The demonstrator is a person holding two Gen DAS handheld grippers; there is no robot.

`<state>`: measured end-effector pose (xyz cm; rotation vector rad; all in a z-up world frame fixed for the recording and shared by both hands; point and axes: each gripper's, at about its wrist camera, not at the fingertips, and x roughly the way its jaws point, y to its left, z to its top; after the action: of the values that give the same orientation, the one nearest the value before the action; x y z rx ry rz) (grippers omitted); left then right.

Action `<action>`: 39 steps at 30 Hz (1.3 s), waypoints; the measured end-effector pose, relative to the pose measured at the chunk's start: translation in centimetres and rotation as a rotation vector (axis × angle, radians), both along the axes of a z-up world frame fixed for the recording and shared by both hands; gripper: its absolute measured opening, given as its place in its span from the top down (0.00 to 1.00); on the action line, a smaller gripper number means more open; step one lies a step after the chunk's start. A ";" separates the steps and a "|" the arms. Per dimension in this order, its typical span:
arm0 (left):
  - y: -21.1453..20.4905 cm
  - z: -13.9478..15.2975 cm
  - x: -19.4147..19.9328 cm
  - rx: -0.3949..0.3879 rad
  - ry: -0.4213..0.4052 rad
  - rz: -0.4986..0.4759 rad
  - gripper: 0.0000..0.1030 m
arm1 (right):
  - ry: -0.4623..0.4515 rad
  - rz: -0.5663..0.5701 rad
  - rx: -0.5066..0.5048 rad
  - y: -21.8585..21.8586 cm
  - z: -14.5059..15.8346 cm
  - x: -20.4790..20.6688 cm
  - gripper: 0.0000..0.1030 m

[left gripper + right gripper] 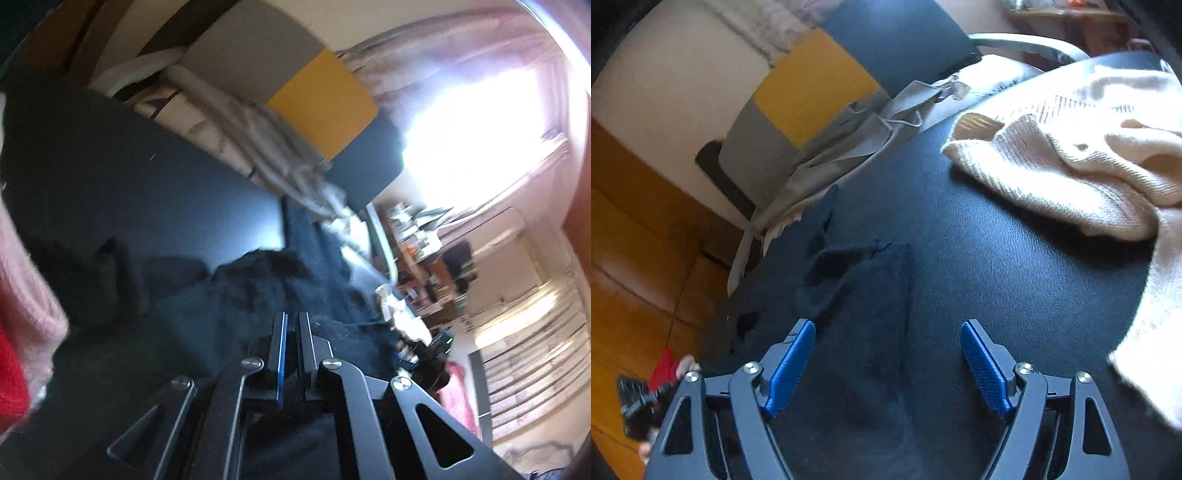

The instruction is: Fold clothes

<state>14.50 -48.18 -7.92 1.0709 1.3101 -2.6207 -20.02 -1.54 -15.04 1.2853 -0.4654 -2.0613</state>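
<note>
Left gripper (291,321): at 6 o'clock in your left wrist view, its jaws are pressed together. Dark cloth lies around the tips, but I cannot tell if a fold is pinched between them.

Right gripper (888,332): at 6 o'clock in your right wrist view, its jaws stand spread and nothing is between the blue pads (792,365). I judge that you hold it so to take the next edge.

Dark garment (857,280): just ahead of the right gripper, toward 12 o'clock, it lies flat and a little wrinkled on the black table (1015,258). In the left view the same dark cloth (280,280) makes a heap above the tips. It is probably the piece you fold now.

Cream knit sweater (1071,166): at 2 o'clock in the right view it lies bunched on the table, well apart from the gripper. It seems to wait for its turn.

Pink and red cloth (22,314): at 9 o'clock in the left view, at the picture's edge.

Grey cloth (842,147): at 11 o'clock in the right view it hangs over the far table edge.

Colour-block chair back (812,85): beyond the table, yellow, grey and dark panels.

Writing: no brand, label or text can be read; the pictures are blurred.
</note>
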 end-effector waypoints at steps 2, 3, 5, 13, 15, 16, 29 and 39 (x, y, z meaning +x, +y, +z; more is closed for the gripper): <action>0.7 -1.0 -1.0 -0.012 -0.050 -0.021 0.97 | -0.001 0.025 0.023 -0.7 -0.3 -0.5 0.67; 1.1 -1.3 -1.5 -0.018 -0.062 -0.035 0.97 | 0.019 0.054 0.067 -1.5 -0.2 -0.4 0.86; 1.7 -1.3 -2.4 -0.028 -0.068 -0.056 0.97 | 0.082 0.102 0.154 -3.0 0.6 -0.1 0.86; 0.8 0.9 -5.1 -0.094 -0.018 -0.023 0.97 | 0.239 -0.062 0.295 -0.3 3.2 -0.6 0.97; 0.5 -0.3 -5.7 -0.108 -0.083 -0.015 0.97 | 0.207 -0.082 0.337 0.4 1.8 -1.1 0.97; 0.4 -1.0 -6.0 -0.114 -0.117 -0.011 0.97 | 0.182 -0.083 0.308 0.9 1.4 -1.1 0.95; 0.9 -0.9 -1.8 -0.061 -0.085 -0.014 0.97 | 0.151 0.184 0.291 -5.6 1.5 -0.1 0.52; 0.1 0.7 -4.6 -0.098 -0.058 0.013 0.98 | 0.302 0.073 0.461 -3.4 2.7 2.1 0.88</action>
<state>9.85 -48.05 -7.26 1.1101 1.1614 -2.5934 -17.96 -4.96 -12.37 1.1806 0.2031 -2.3282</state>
